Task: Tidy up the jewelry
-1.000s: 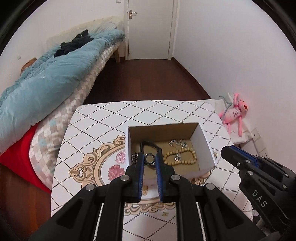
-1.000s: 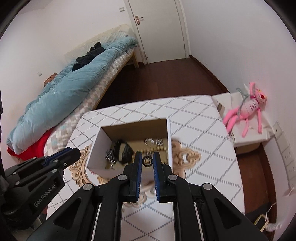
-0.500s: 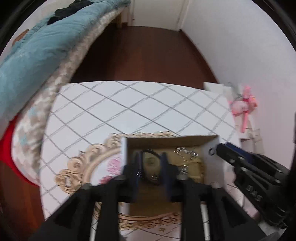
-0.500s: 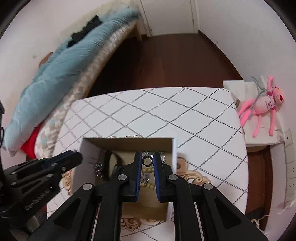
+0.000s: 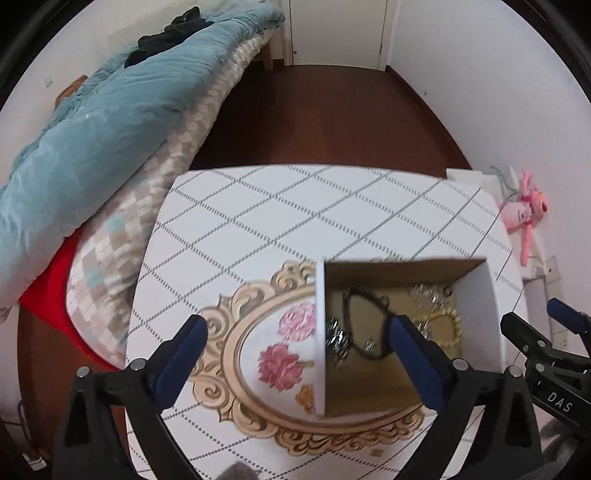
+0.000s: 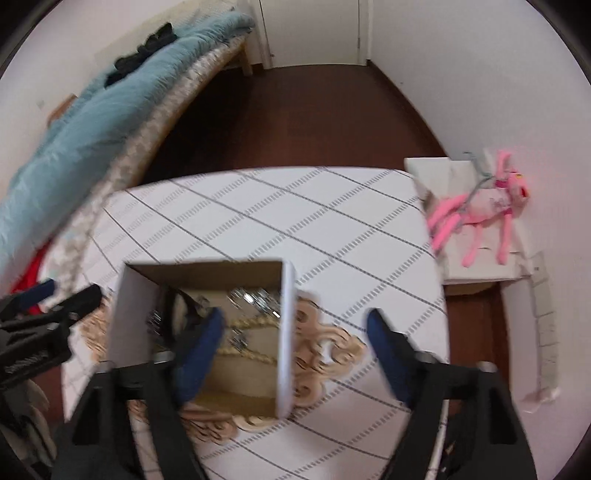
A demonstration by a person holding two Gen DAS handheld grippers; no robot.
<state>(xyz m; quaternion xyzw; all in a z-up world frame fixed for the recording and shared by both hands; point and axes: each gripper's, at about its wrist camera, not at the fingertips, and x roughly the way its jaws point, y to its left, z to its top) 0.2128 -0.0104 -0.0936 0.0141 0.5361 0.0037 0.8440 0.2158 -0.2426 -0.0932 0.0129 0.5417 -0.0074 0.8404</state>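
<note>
An open white cardboard box (image 5: pixel 320 332) (image 6: pixel 288 332) stands on the patterned table (image 5: pixel 280 221) (image 6: pixel 332 229). It holds a black cord necklace (image 5: pixel 364 325), a wooden bead bracelet (image 5: pixel 441 326) (image 6: pixel 255 325) and silver chain pieces (image 5: pixel 428 293) (image 6: pixel 255 297). My left gripper (image 5: pixel 295 339) is open and empty, straddling the box's left wall. My right gripper (image 6: pixel 295 332) is open and empty, straddling the box's right wall. Each gripper shows at the edge of the other's view.
A bed with a blue duvet (image 5: pixel 92 122) stands left of the table. A pink plush toy (image 6: pixel 476 210) lies on white boxes at the right. Dark wooden floor and a door (image 5: pixel 336 29) are beyond the table.
Both grippers opened wide above the box. The ring held by the right gripper and the pendant necklace held by the left are no longer between the fingers.
</note>
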